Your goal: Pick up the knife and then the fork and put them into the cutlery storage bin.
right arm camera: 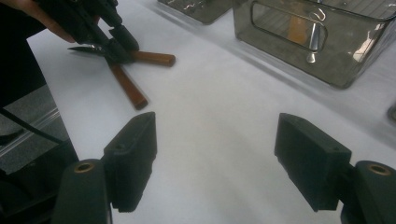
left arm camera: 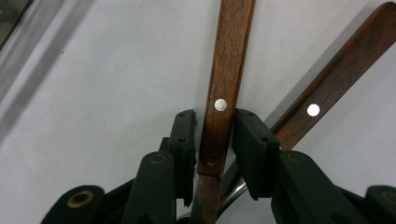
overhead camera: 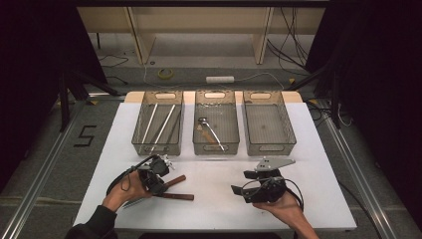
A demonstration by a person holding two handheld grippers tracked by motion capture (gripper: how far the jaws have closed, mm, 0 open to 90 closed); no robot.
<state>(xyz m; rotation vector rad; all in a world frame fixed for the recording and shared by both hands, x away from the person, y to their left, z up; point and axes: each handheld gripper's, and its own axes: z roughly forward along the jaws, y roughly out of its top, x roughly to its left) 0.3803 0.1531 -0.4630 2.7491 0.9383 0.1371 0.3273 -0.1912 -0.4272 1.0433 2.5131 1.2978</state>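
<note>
**Figure: Left hand-held gripper closing on a wooden-handled utensil**

Two wooden-handled utensils lie crossed on the white desk, near its front left, in front of three grey bins. The left hand-held gripper straddles the nearer handle just above its metal part; its jaws stand narrow, with a sliver of gap still visible on one side, so a firm pinch cannot be confirmed. The second handle runs out beneath it at an angle. The right hand-held gripper rests at the desk's front right, jaws wide apart and empty.

Handling, as a judgement: the utensil looks rigid and fairly light, its polished wood somewhat slippery, its weight biased toward the metal end. A hold near the rivet, close to the wood–metal junction, should limit tipping. Lifting may drag the crossed neighbour.

The metal ends are cut off by the gripper body, so the utensils' kind is uncertain. The contents of the bins are hard to make out.
</note>
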